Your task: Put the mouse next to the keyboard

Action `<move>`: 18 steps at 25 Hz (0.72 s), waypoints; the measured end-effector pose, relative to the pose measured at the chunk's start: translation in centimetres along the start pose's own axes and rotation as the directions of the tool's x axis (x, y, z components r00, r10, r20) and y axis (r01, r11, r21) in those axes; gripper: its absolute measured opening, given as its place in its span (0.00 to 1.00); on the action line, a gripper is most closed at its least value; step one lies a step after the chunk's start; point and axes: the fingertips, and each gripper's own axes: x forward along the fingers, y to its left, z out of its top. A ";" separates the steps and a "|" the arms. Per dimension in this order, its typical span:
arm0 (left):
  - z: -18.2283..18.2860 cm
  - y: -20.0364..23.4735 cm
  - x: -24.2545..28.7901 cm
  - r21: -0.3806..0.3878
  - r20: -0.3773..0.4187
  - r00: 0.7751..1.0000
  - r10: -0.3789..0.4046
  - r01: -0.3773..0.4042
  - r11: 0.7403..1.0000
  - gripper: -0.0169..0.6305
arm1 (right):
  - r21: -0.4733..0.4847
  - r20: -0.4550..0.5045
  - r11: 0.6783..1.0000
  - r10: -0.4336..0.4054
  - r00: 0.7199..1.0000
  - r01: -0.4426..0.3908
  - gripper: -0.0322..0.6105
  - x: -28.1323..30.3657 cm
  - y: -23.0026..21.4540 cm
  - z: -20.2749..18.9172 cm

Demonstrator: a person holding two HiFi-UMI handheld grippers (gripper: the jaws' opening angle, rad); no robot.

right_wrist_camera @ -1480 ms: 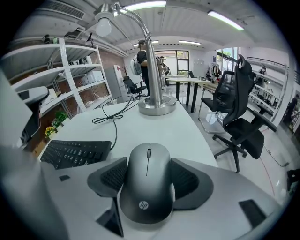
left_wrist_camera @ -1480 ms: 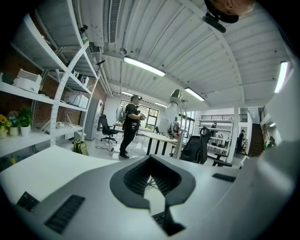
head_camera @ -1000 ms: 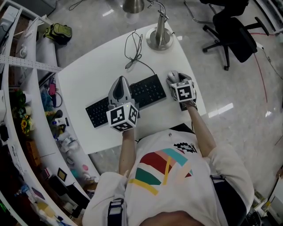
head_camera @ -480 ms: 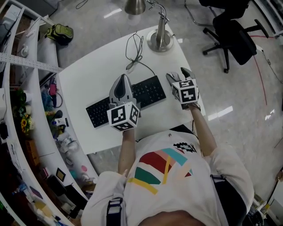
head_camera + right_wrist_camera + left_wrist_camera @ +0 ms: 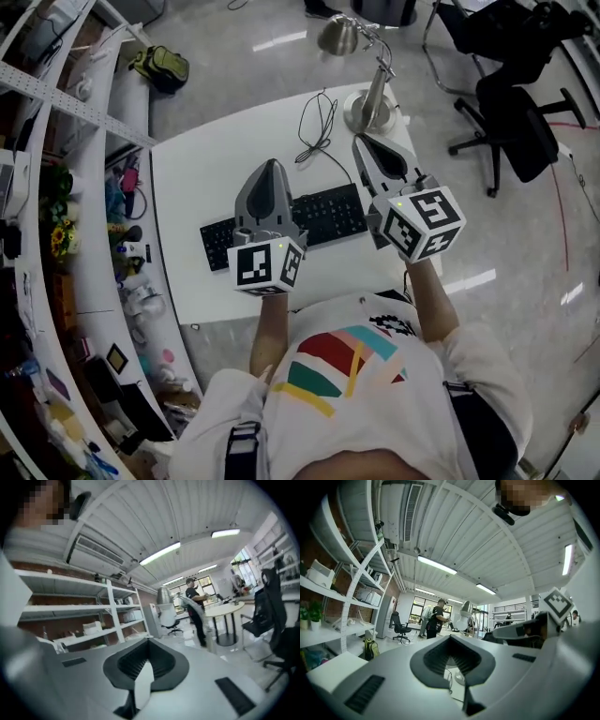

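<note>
We find both tools held clear above the white table (image 5: pixel 202 169), neither touching anything on it. The left gripper (image 5: pixel 270 169) hangs over the middle of the keyboard (image 5: pixel 328 214). Its own view looks out level across the room, and its jaws stand together with nothing between them. The right gripper (image 5: pixel 364 142) hangs over the right part of the table, just past the keyboard's right end. Its jaws have just been closing and now meet, and its view shows no object caught in them. We cannot locate the mouse: no view shows it. The stretch of table right of the keyboard, where we would expect it, lies hidden beneath the right gripper and its marker cube. We note that neither tool carries it. The keyboard lies aslant across the table centre, with a cable (image 5: pixel 317 127) running from it toward the lamp (image 5: pixel 372 105) at the far edge. In our judgement the placing is most likely finished, since both tools are empty and held well off the work. Only confirmation is left: the mouse's position beside the keyboard needs an unobstructed look before we sign the task off.
</note>
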 end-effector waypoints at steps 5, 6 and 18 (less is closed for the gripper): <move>2.4 1.4 -1.0 0.077 0.029 0.999 0.039 -0.041 0.996 0.09 | -0.047 -0.023 0.989 0.142 0.990 -0.143 0.07 2.3 6.6 -0.4; 2.7 1.8 -1.2 0.076 0.034 0.998 0.048 -0.050 0.996 0.09 | -0.075 -0.044 0.986 0.148 0.988 -0.151 0.07 2.5 7.3 -1.0; 3.4 3.4 -2.0 0.066 0.050 0.995 0.085 -0.088 0.994 0.09 | -0.149 -0.097 0.972 0.167 0.981 -0.180 0.07 3.6 8.9 -2.1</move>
